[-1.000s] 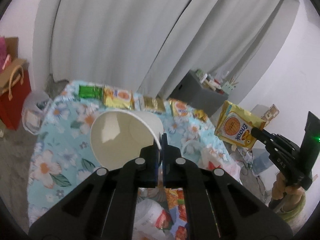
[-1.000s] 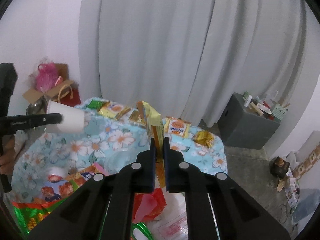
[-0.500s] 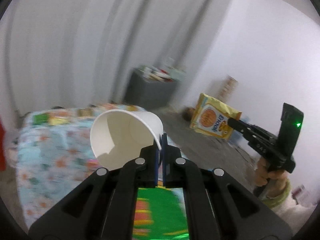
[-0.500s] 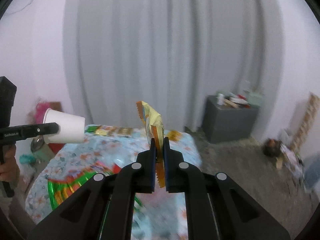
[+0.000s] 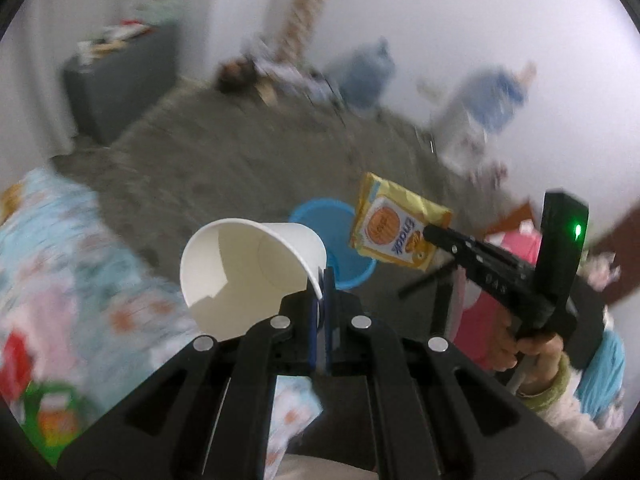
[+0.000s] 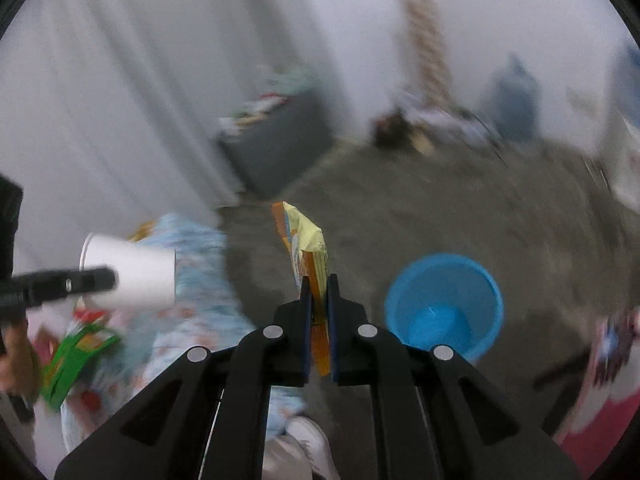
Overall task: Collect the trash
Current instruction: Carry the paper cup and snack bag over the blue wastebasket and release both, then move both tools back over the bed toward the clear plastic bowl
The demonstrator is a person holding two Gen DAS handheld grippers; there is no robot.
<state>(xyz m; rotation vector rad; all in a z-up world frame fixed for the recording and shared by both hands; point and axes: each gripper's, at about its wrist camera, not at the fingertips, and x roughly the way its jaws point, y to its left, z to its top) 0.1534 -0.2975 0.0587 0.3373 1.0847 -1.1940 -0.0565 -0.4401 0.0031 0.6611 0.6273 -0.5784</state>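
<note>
My left gripper (image 5: 320, 280) is shut on the rim of a white paper cup (image 5: 248, 268), held in the air on its side; the cup also shows in the right wrist view (image 6: 132, 272). My right gripper (image 6: 318, 284) is shut on a yellow snack packet (image 6: 306, 248), which also shows in the left wrist view (image 5: 394, 226). A blue bucket (image 6: 444, 306) stands on the grey floor, just right of the packet; in the left wrist view the bucket (image 5: 320, 216) lies behind the cup and packet.
The table with a floral cloth (image 5: 60, 248) and more wrappers (image 6: 76, 356) lies to the left. A grey cabinet (image 6: 276, 152) stands by the curtain. Clutter (image 5: 360, 76) lines the far wall. A pink object (image 5: 484, 304) is at the right.
Both grippers have swung right, away from the table, with the cup and the packet still held. The blue bucket on the floor has come into view.
</note>
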